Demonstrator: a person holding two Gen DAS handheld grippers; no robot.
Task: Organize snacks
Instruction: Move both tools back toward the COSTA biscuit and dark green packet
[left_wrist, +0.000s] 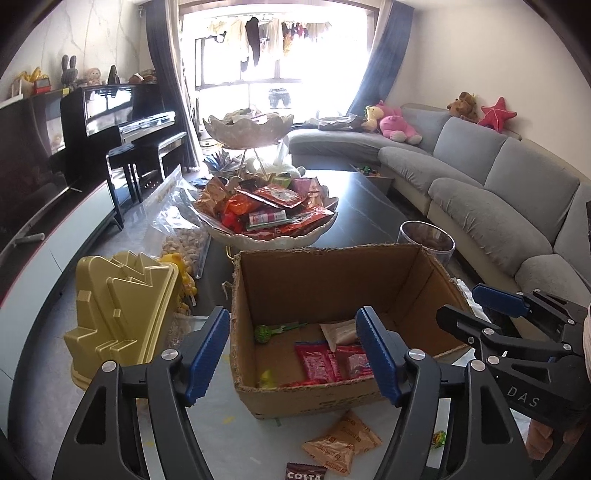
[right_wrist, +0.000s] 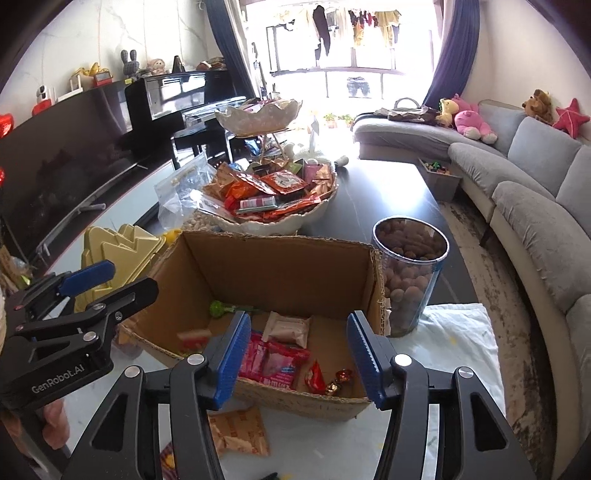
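Note:
An open cardboard box (left_wrist: 280, 273) (right_wrist: 258, 266) stands on the table in front of both grippers. It holds red snack packets (left_wrist: 317, 360) (right_wrist: 273, 360), a beige packet (right_wrist: 288, 326), a green lollipop (left_wrist: 263, 333) and small wrapped candies (right_wrist: 338, 380). My left gripper (left_wrist: 295, 358) is open and empty just over the box's near wall. My right gripper (right_wrist: 295, 360) is open and empty over the box's near edge; it also shows at the right of the left wrist view (left_wrist: 491, 306). Orange packets (left_wrist: 343, 441) (right_wrist: 238, 430) and a Costa sachet (left_wrist: 306, 472) lie on the table before the box.
A white tiered bowl (left_wrist: 273, 240) heaped with snacks stands behind the box. A clear jar of nuts (right_wrist: 408, 280) stands right of it on a white cloth (right_wrist: 461, 332). A gold container (left_wrist: 122, 314) and a bag of pistachios (left_wrist: 184, 240) are left. A grey sofa (left_wrist: 498, 192) runs along the right.

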